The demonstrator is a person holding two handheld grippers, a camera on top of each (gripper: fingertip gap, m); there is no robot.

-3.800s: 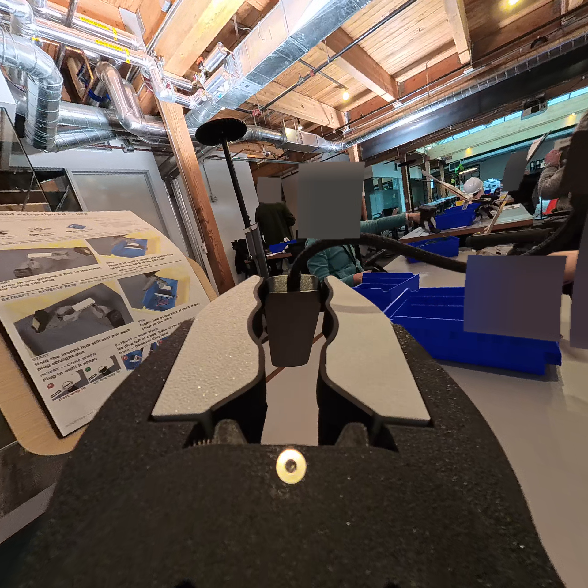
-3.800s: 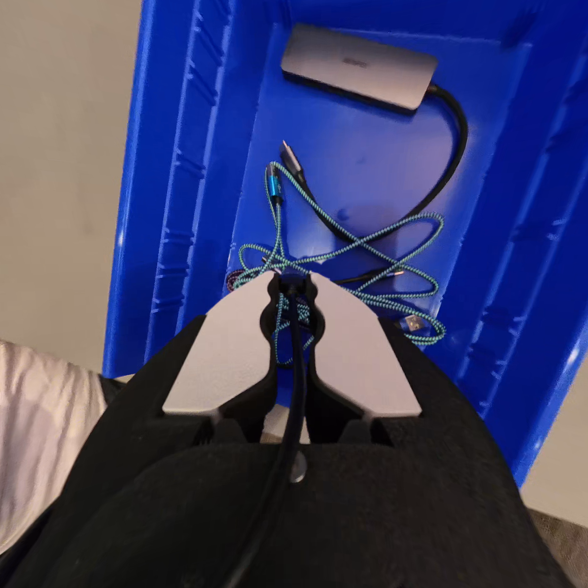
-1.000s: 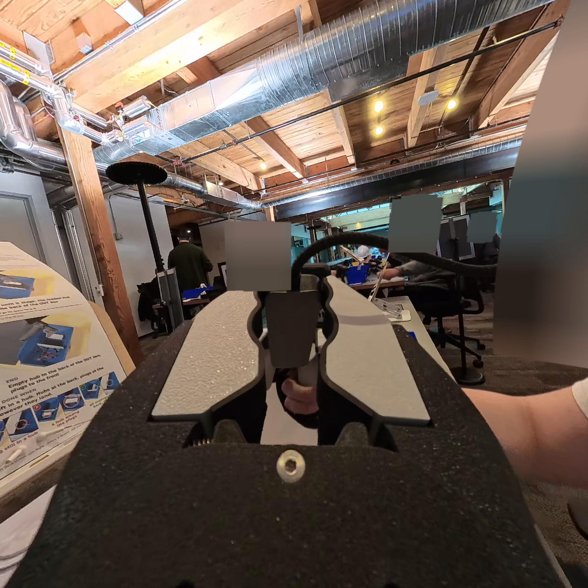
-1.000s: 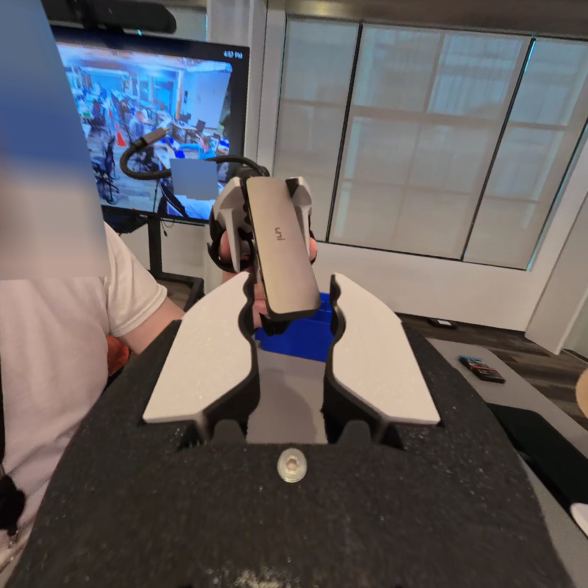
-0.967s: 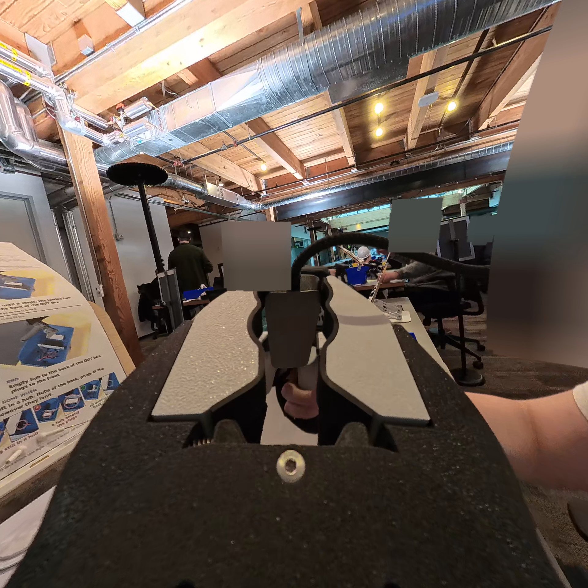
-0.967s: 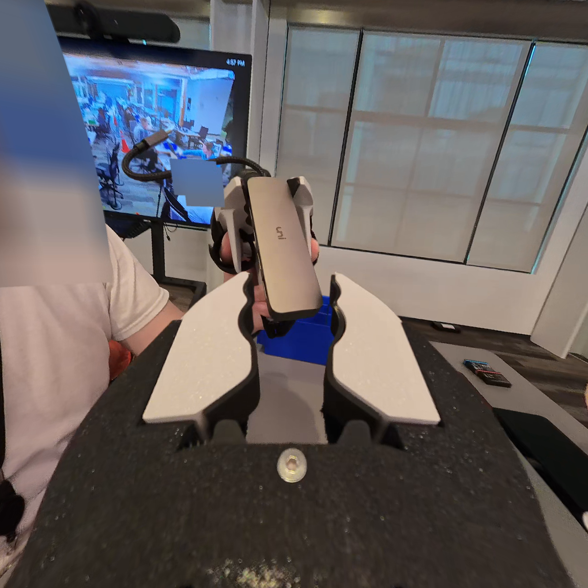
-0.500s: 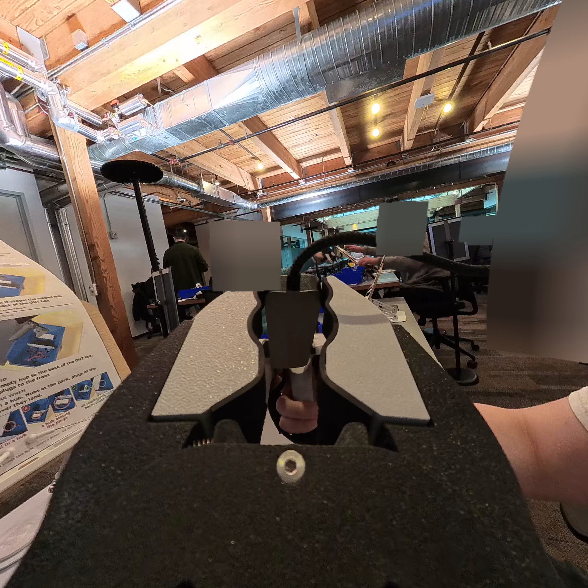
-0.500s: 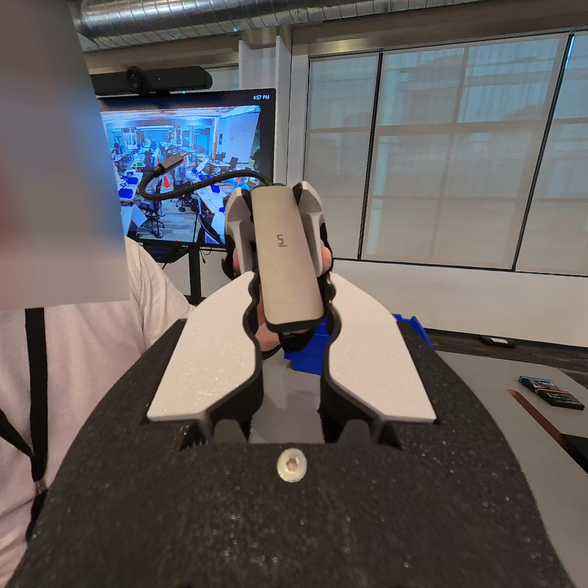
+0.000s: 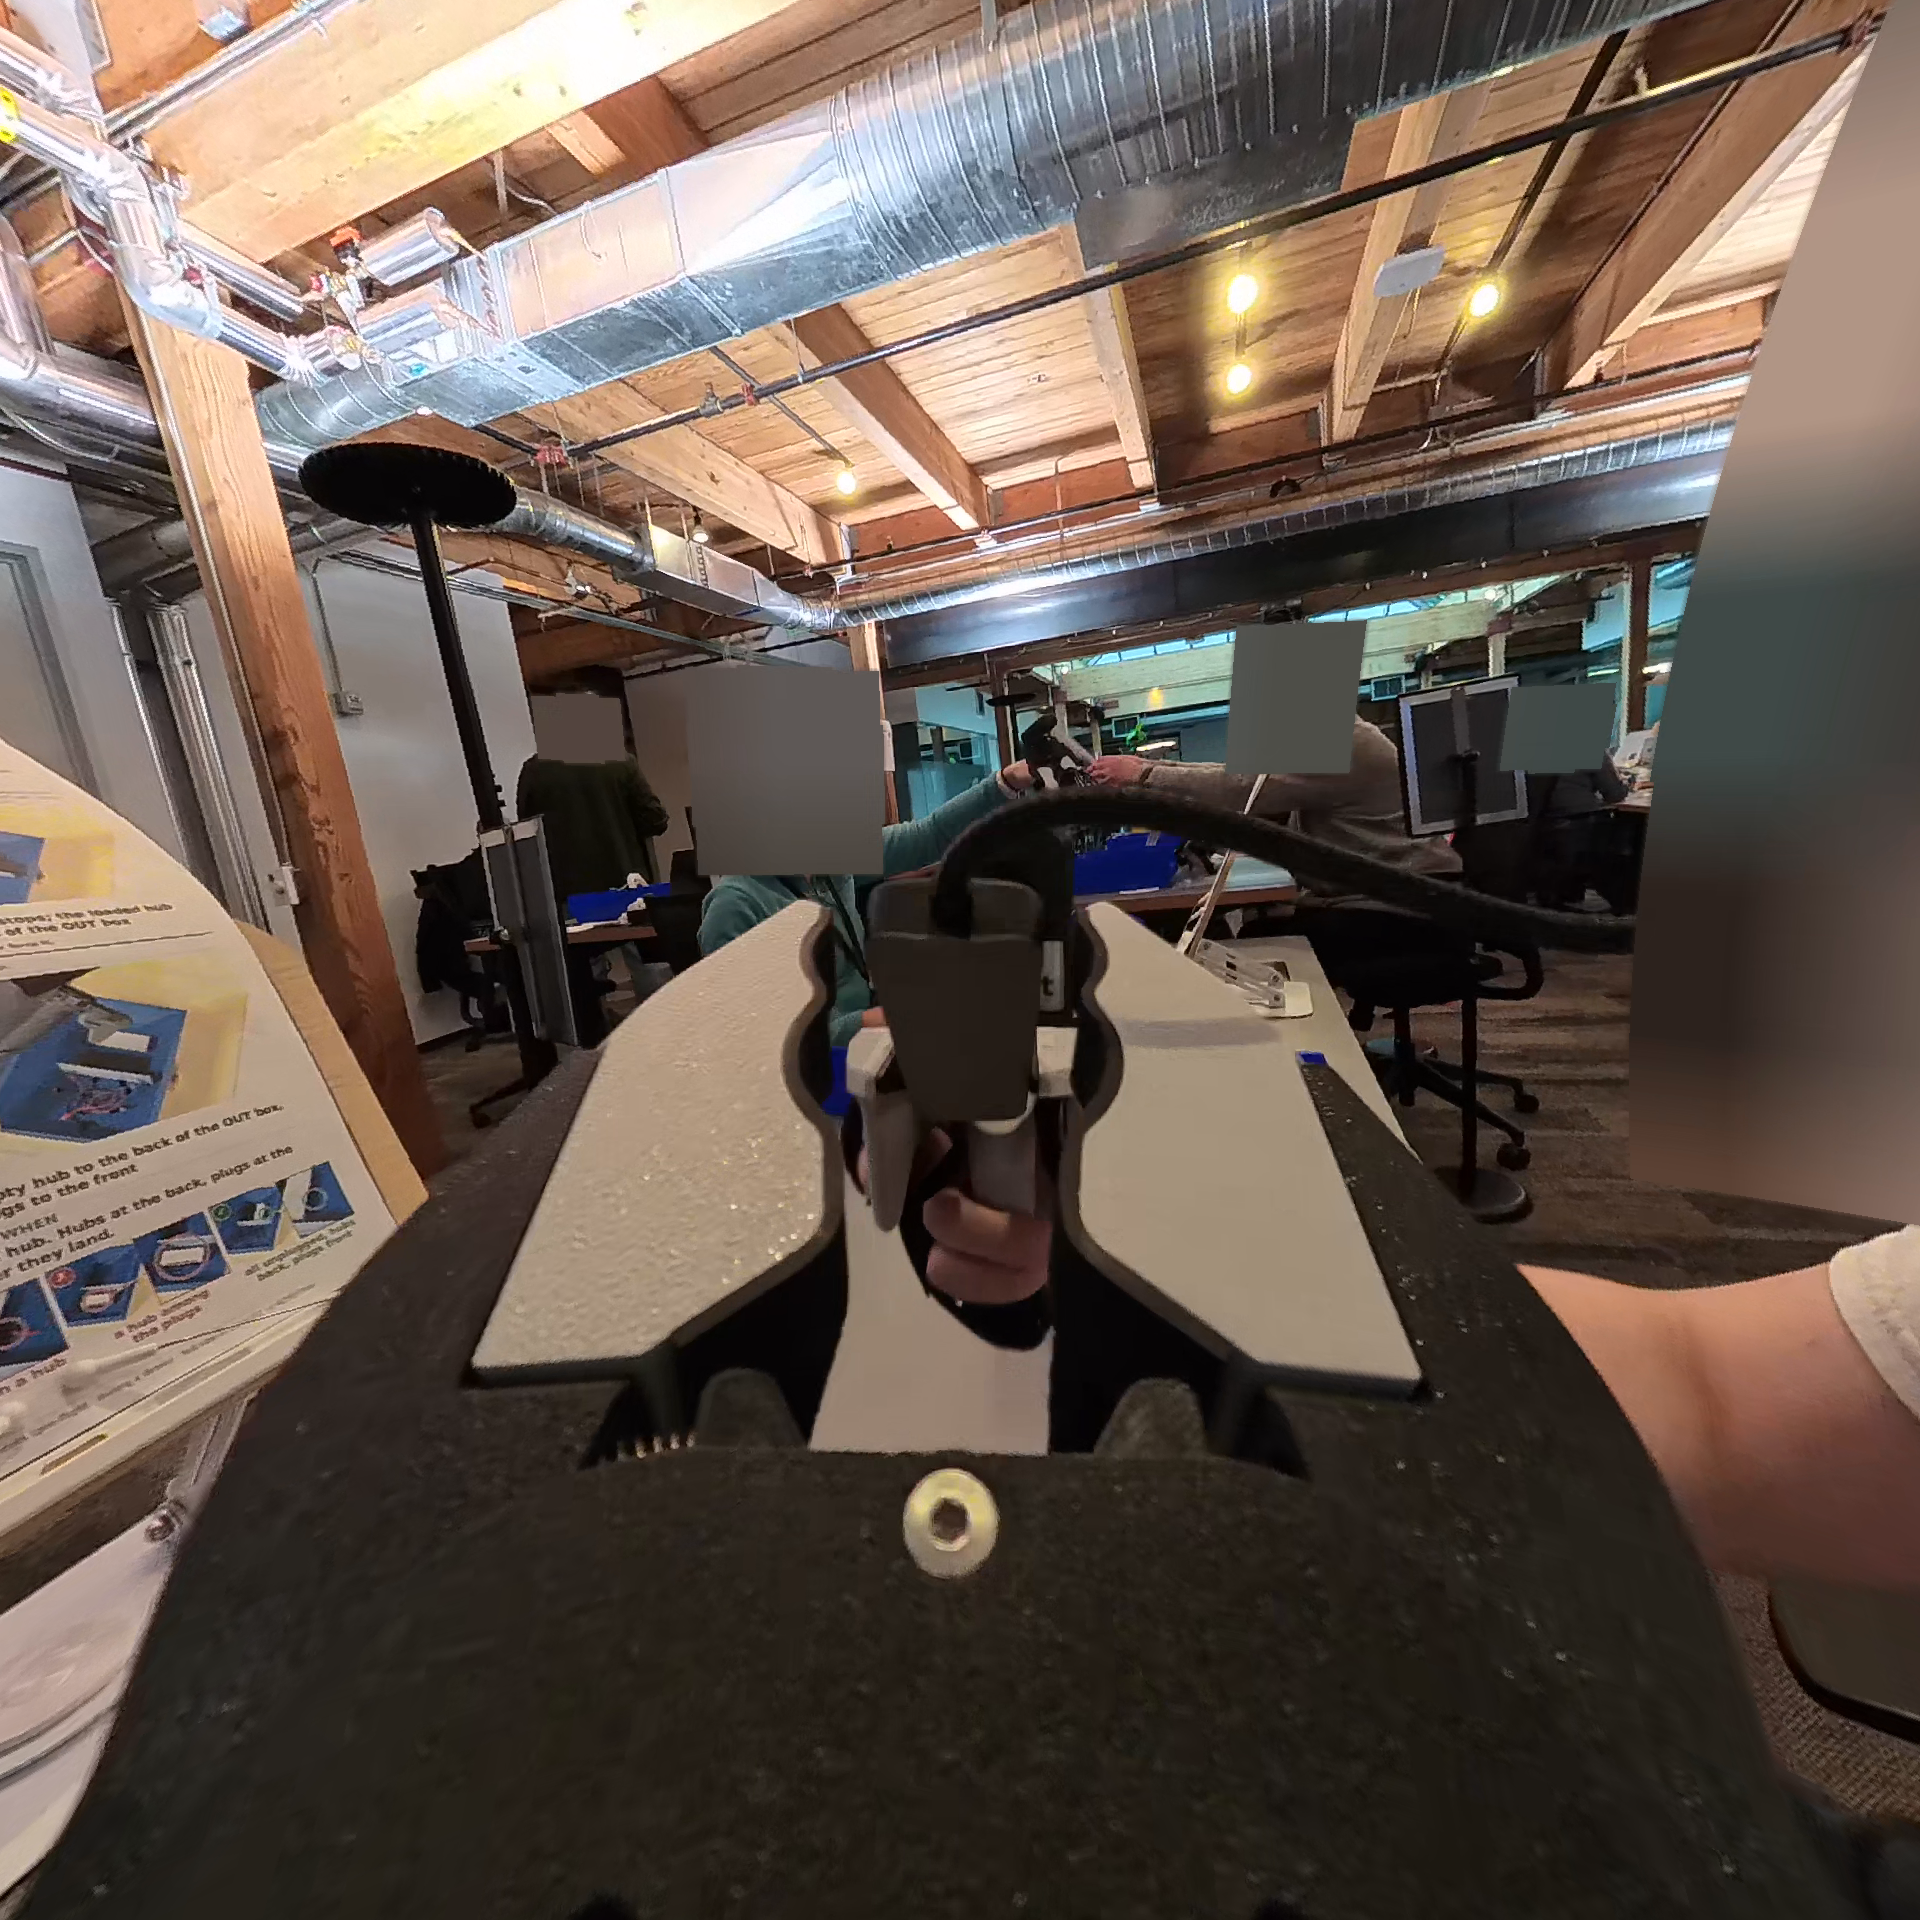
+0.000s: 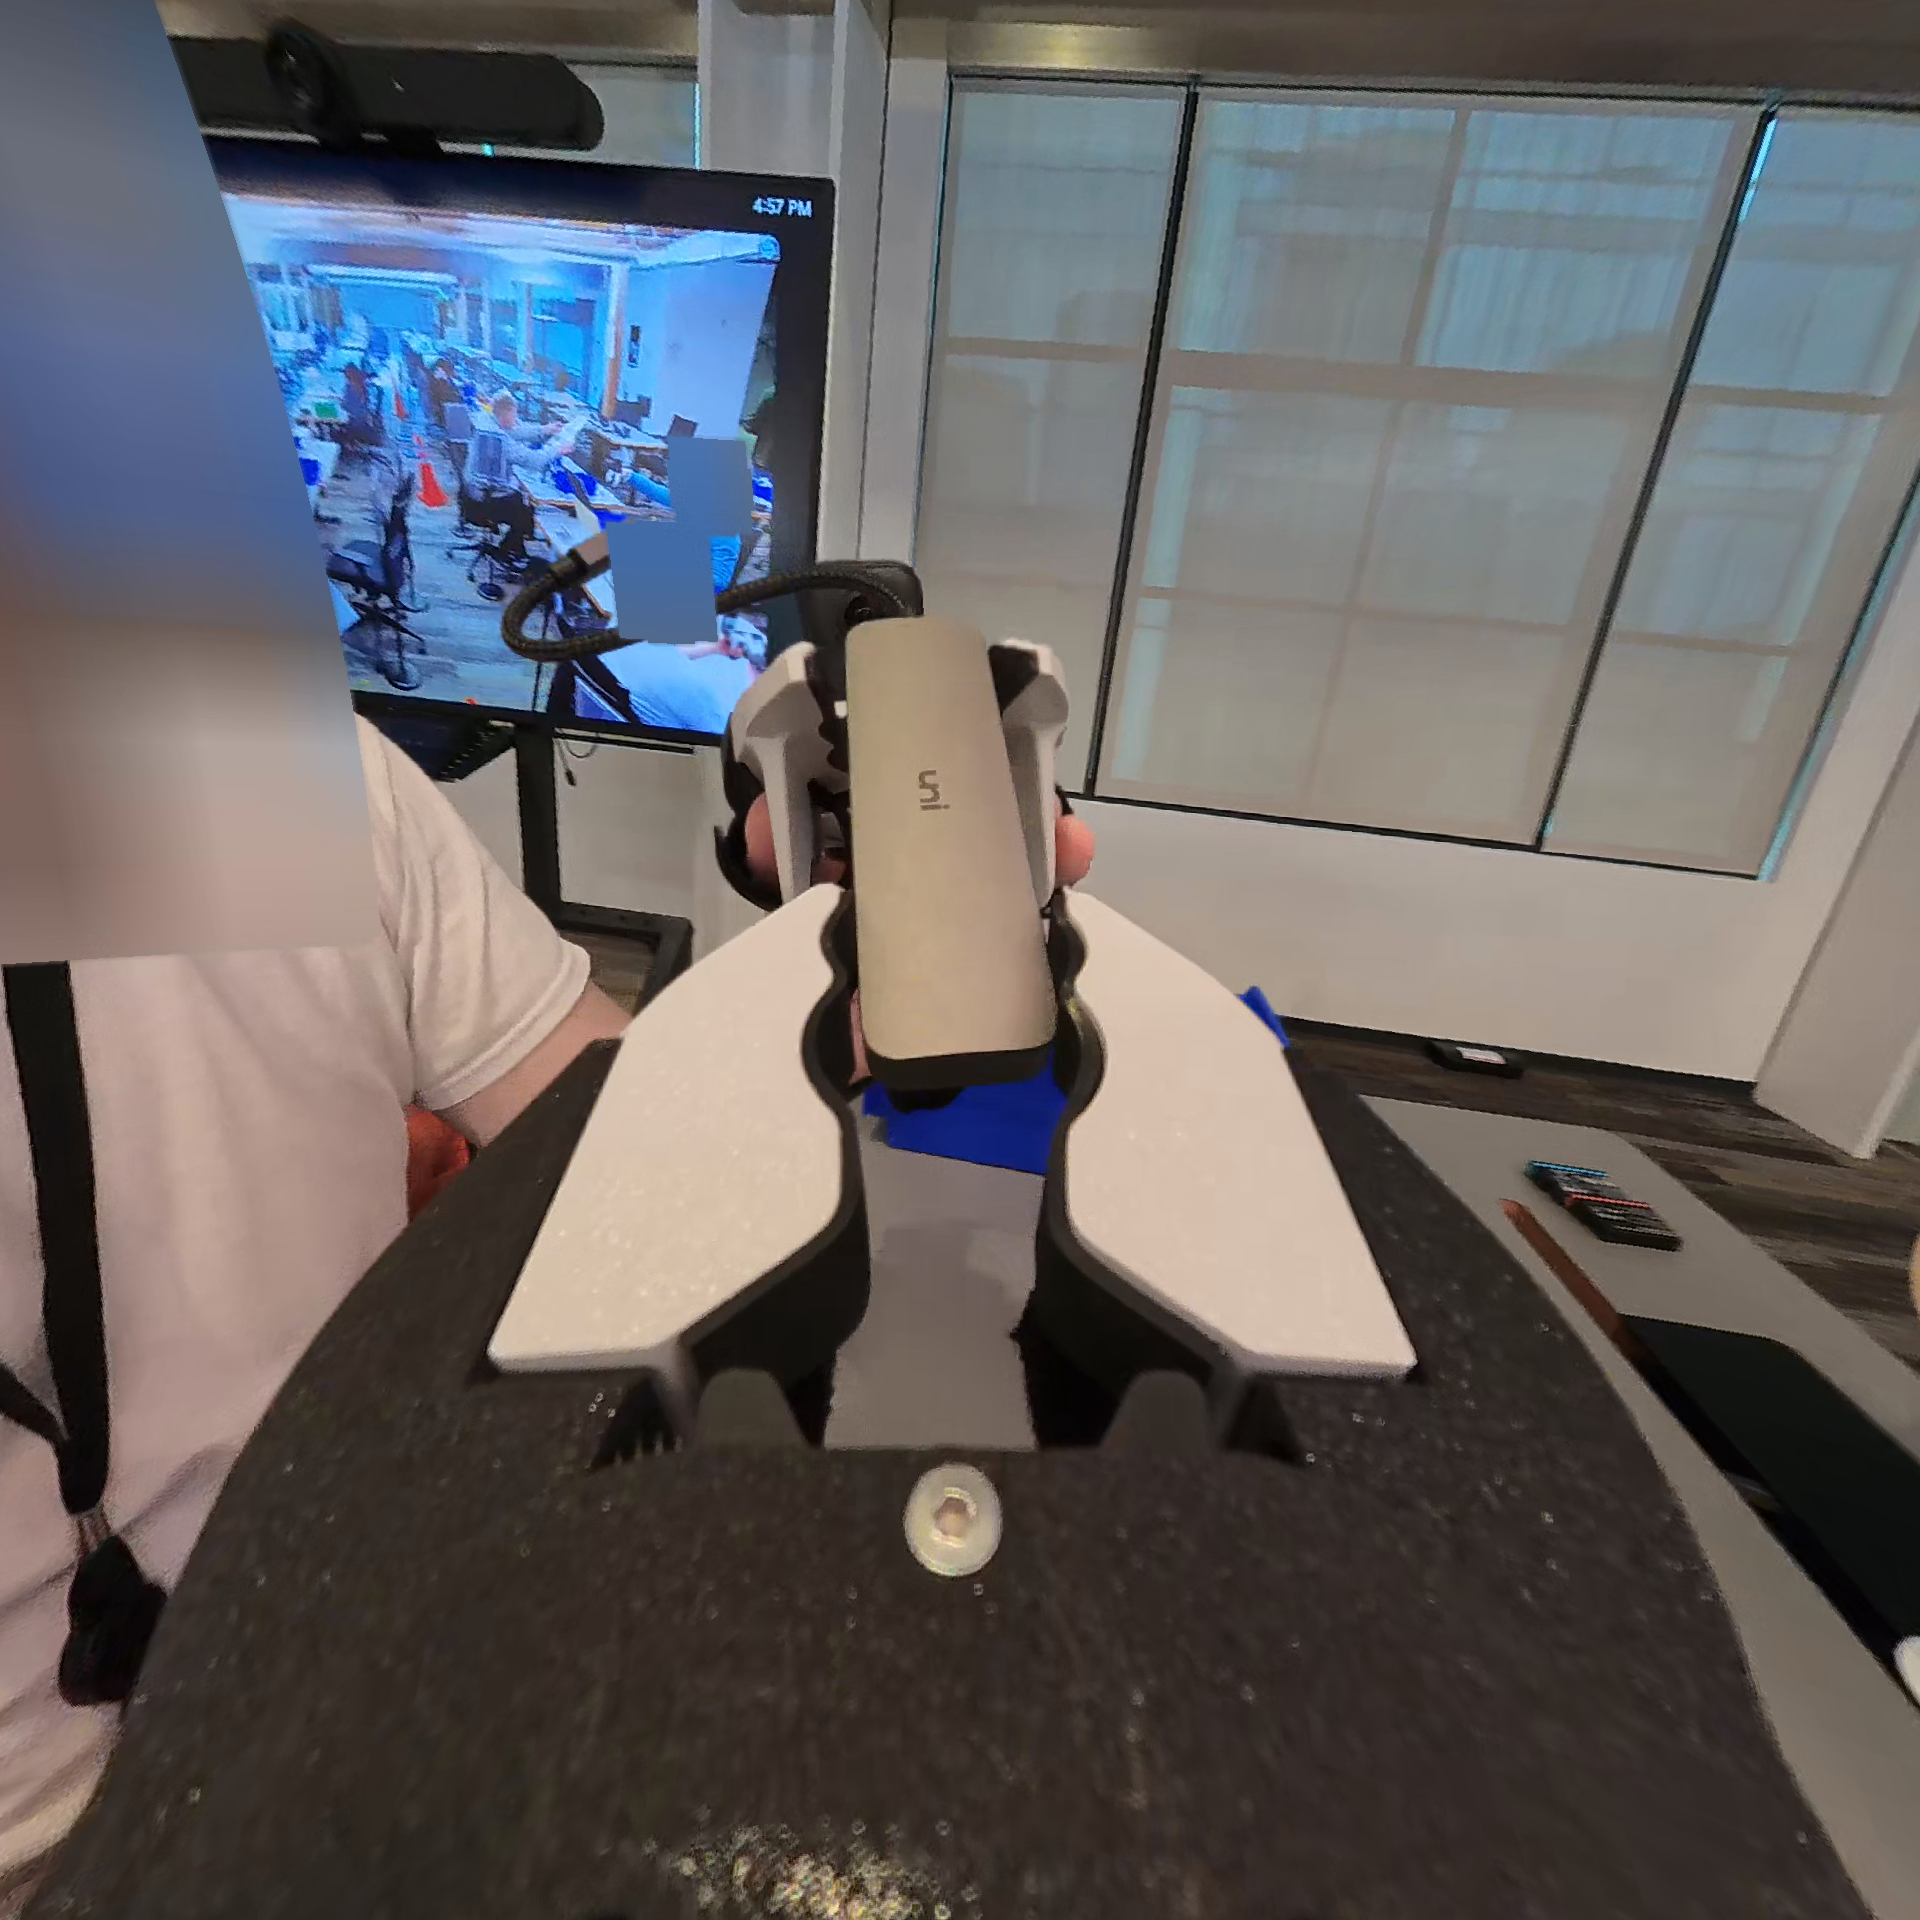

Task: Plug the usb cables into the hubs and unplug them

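Observation:
A grey USB hub (image 9: pixel 956 1018) is held up in the air between my two grippers. My left gripper (image 9: pixel 956 935) is shut on it near the cable end. The hub's black braided cable (image 9: pixel 1247 842) arcs off to the right, and its plug (image 10: pixel 592 551) hangs free. In the right wrist view the hub (image 10: pixel 935 831) points at the camera. My right gripper (image 10: pixel 951 914) is shut on the hub's near end, with its jaws against both sides. The left gripper's fingers (image 10: pixel 784 758) flank the far end. The right gripper's fingers (image 9: pixel 883 1132) show behind the hub in the left view.
An instruction poster (image 9: pixel 125 1091) stands at the left. A blue bin (image 10: pixel 966 1127) sits below the grippers on a grey table (image 10: pixel 1475 1164) that also holds a small dark box (image 10: pixel 1600 1205). The person's white shirt (image 10: pixel 208 1195) and forearm (image 9: pixel 1683 1403) are close by. One gripper's finger ends stand about 6 centimeters off the other's.
The right gripper moved in to the hub, and its jaws narrowed from wide apart to lying against the near end. The left gripper kept its grip.

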